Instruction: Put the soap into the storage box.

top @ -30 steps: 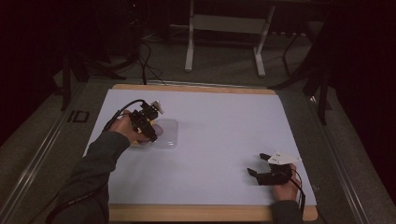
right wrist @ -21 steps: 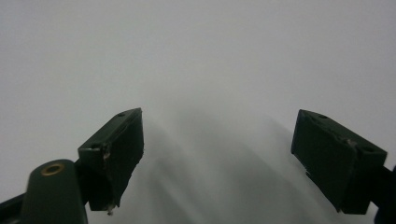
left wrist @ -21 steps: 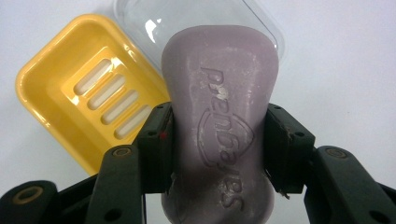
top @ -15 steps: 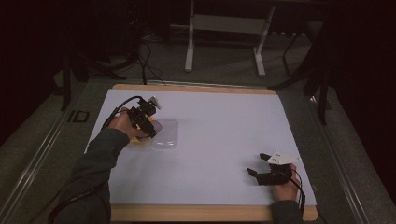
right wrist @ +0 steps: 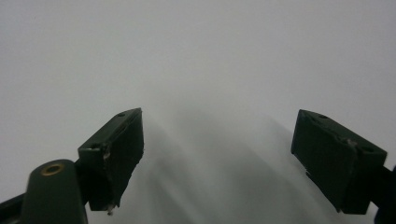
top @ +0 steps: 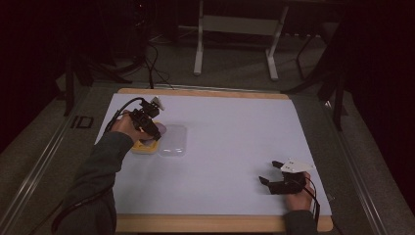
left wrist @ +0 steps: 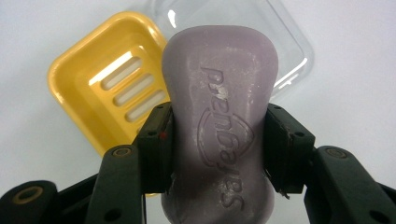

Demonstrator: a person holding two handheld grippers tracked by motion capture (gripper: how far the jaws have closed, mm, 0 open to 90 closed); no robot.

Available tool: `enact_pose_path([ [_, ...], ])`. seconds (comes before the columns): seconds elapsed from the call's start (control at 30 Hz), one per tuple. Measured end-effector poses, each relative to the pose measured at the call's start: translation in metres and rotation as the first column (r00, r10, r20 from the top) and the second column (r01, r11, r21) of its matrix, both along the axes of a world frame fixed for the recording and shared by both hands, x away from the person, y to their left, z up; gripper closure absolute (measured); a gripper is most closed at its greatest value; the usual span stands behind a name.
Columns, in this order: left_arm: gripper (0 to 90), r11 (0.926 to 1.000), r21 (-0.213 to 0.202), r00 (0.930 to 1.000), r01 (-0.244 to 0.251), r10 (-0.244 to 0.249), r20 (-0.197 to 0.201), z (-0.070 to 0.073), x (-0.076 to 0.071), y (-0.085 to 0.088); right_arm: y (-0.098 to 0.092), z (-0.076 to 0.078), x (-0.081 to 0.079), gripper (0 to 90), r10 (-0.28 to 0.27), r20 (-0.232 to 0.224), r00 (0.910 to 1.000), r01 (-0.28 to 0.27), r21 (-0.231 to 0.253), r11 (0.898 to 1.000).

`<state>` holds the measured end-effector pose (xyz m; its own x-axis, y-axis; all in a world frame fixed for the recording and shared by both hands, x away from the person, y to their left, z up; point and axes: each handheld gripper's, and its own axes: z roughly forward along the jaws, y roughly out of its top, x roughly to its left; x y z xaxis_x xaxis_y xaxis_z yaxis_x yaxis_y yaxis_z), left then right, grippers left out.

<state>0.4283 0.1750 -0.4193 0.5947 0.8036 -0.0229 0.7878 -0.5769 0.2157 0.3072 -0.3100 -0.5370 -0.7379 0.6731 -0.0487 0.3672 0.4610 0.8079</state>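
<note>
- Purple soap bar (left wrist: 218,121) clamped between jaws of left gripper (left wrist: 217,140), held above yellow soap dish (left wrist: 105,93); likely about to go in, not yet seated.
- Clear lid (top: 173,139) touching dish's side on bench (top: 235,147); probably goes on last.
- Right gripper (top: 275,172) resting apart, jaws spread, empty.
- Nothing blocking dish.

The dish (top: 143,146) sits at the table's (top: 235,132) left side, with the lid (top: 173,141) touching its right edge. The soap (left wrist: 219,116), clamped in the left gripper (top: 155,133), hangs above the dish, over the seam between dish and lid. The right gripper (top: 270,172) rests well to the dish's right, nearer the table's front edge, jaws apart
</note>
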Motion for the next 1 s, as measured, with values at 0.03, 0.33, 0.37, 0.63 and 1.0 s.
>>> enact_pose_path([
  [0.03, 49.6, 1.0000, 0.001, 1.0000, -0.008, 0.008, 0.000, 0.000, 0.001, 0.001, 0.000, 0.000, 0.000, 16.8, 0.000, 0.000, 1.0000, 0.000, 0.000, 1.000],
  [0.33, 49.6, 0.9986, -0.005, 0.9986, -0.052, 0.052, 0.001, -0.003, 0.008, 0.006, 0.000, 0.000, 0.000, 16.8, 0.001, -0.001, 1.0000, -0.001, 0.000, 1.000],
  [0.37, 49.6, 0.9986, -0.002, 0.9986, -0.052, 0.052, 0.002, -0.003, 0.009, 0.006, 0.000, 0.000, 0.000, 16.8, 0.001, -0.001, 1.0000, -0.001, 0.000, 1.000],
  [0.63, 49.6, 0.9949, 0.002, 0.9948, -0.101, 0.101, 0.010, -0.004, 0.017, 0.013, 0.000, 0.000, 0.000, 16.9, 0.001, -0.001, 1.0000, -0.001, 0.001, 1.000],
  [1.0, 49.6, 0.9868, -0.012, 0.9868, -0.161, 0.162, 0.009, -0.010, 0.023, 0.020, 0.000, 0.000, 0.000, 16.8, 0.002, -0.003, 1.0000, -0.002, 0.000, 1.000],
])
